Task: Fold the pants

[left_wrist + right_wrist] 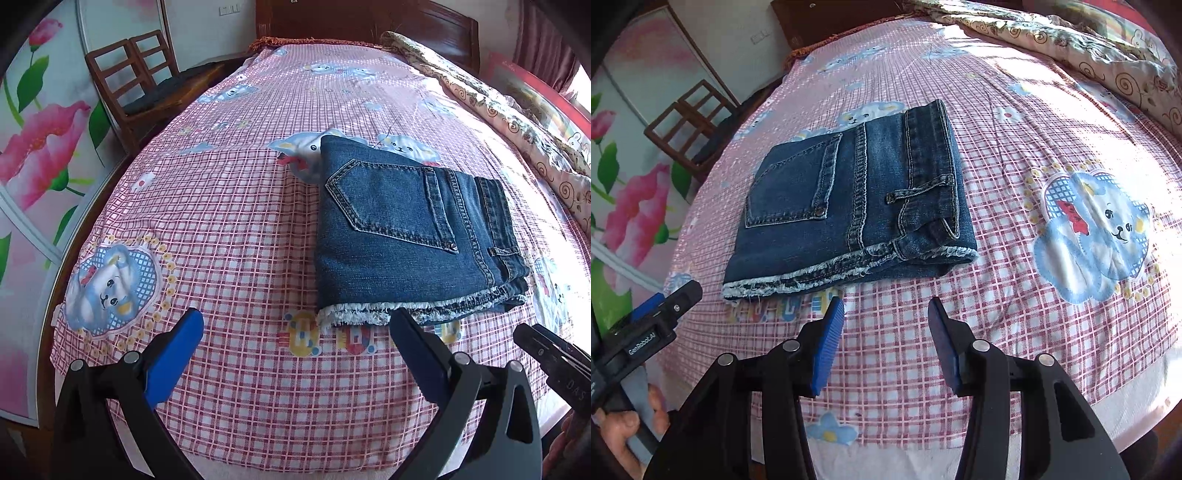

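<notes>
One folded pair of jeans [413, 236] lies mid-frame on the bed [221, 240]; two grippers, left [295, 325] and right [886, 314], fingers apart, holding nothing; two chairs [125, 77] upper left

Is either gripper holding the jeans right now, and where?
Nothing is held. Left gripper and right gripper are open, short of the folded jeans.

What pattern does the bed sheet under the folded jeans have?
A pink-and-white check with blue cartoon bears on the bed sheet; clearest in the left wrist view.
</notes>
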Tool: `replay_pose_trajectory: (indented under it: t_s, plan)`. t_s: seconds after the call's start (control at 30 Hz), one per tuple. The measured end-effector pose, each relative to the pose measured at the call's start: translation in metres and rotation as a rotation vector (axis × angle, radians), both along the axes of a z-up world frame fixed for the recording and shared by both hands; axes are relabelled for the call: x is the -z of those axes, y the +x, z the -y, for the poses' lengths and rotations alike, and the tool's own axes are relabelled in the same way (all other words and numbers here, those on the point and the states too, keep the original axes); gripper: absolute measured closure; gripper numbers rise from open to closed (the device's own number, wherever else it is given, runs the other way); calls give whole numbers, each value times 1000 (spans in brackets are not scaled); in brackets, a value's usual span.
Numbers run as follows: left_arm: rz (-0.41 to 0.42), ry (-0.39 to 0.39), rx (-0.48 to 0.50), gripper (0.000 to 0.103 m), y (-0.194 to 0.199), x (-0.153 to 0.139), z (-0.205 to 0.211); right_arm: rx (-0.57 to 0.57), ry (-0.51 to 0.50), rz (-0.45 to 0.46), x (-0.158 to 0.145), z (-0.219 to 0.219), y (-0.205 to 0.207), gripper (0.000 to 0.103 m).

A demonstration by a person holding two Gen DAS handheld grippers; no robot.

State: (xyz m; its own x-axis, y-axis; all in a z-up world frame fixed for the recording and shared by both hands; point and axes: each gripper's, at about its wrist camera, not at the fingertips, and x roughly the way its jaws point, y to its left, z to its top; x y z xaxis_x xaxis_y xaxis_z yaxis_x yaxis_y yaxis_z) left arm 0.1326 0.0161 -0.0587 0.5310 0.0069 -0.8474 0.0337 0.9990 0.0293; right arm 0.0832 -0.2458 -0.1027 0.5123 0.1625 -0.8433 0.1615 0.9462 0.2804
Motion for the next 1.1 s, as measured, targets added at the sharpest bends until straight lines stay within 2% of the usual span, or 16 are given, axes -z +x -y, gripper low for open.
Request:
replay_pose_trajectory:
  t_s: [0.13,0.23,0.3,0.33,0.4,0.47,0.53,0.73,0.8,0.83,0.87,0.93,1.03,1.1]
  plan:
    - [-38,-32,-19,2,-2,4,-5,14,23,-8,4,1,-9,40]
    - [-66,-135,12,2,-2,8,-11,44,57,0,4,7,-12,29]
    - [-58,-185,20,2,1,9,-17,52,77,25,2,15,-7,29]
    - [-66,-219,29,2,4,10,-19,69,100,40,2,22,-3,29]
    - [-101,-347,59,2,14,16,-27,129,183,48,6,43,5,29]
    - [-147,-439,33,2,25,25,-37,180,300,48,13,62,13,29]
    - [-165,-501,10,2,32,32,-43,205,366,32,21,73,21,29]
    - [-161,-480,-13,2,33,33,-44,258,503,8,45,88,48,29]
    - [-160,-468,-10,2,32,32,-42,240,509,-13,53,83,58,29]
    - [-162,-465,-11,2,32,32,-41,231,495,-4,52,81,58,33]
    - [-164,-468,-11,2,33,32,-41,198,481,-2,48,78,59,60]
    - [-161,-469,-13,2,34,32,-41,151,476,28,37,71,56,75]
    - [-169,-465,-18,2,34,34,-47,126,477,80,19,68,48,79]
    - [-180,-469,-31,2,36,36,-55,152,436,49,29,77,46,79]
